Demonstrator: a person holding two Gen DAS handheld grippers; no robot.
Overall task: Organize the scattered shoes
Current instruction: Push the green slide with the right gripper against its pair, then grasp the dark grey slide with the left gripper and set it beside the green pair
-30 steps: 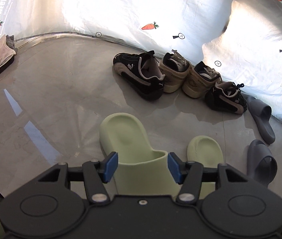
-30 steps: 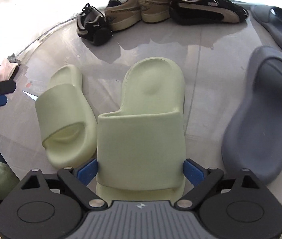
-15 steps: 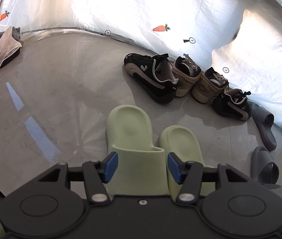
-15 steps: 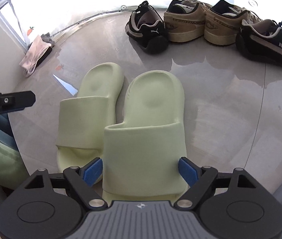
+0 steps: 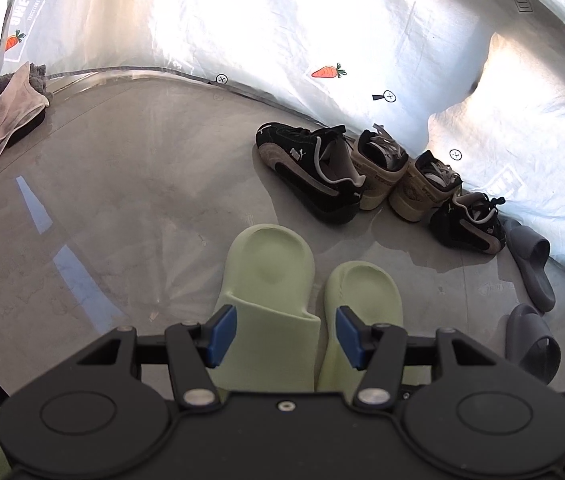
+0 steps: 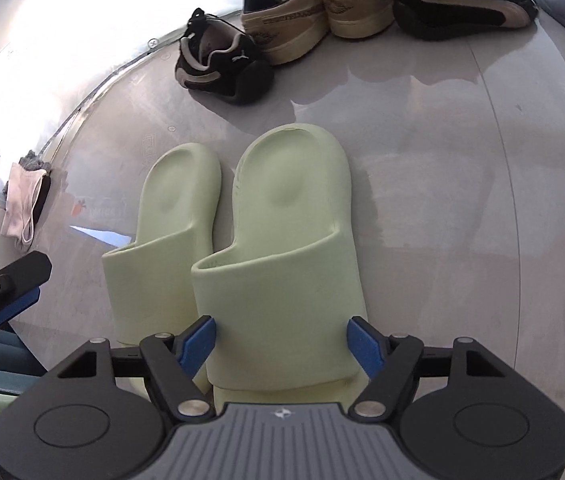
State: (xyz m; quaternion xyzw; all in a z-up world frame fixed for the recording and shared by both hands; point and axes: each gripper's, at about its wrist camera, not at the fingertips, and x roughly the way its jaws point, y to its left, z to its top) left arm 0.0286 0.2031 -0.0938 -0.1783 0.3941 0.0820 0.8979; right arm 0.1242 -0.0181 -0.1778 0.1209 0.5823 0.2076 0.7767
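I have the two green slides side by side at the lower centre of both frames. My left gripper [image 5: 285, 334] straddles the left slide [image 5: 268, 284]; I cannot tell whether its pads press it. My right gripper [image 6: 282, 344] has just been closing around the right slide [image 6: 286, 248], its pads now against the strap. Sneakers [image 5: 314, 168] wait at the upper right.

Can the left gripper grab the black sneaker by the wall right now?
Probably not yet. The left gripper has a green slide between its jaws, so it is busy. The floor up to the black sneaker looks free, once the slide is let go.
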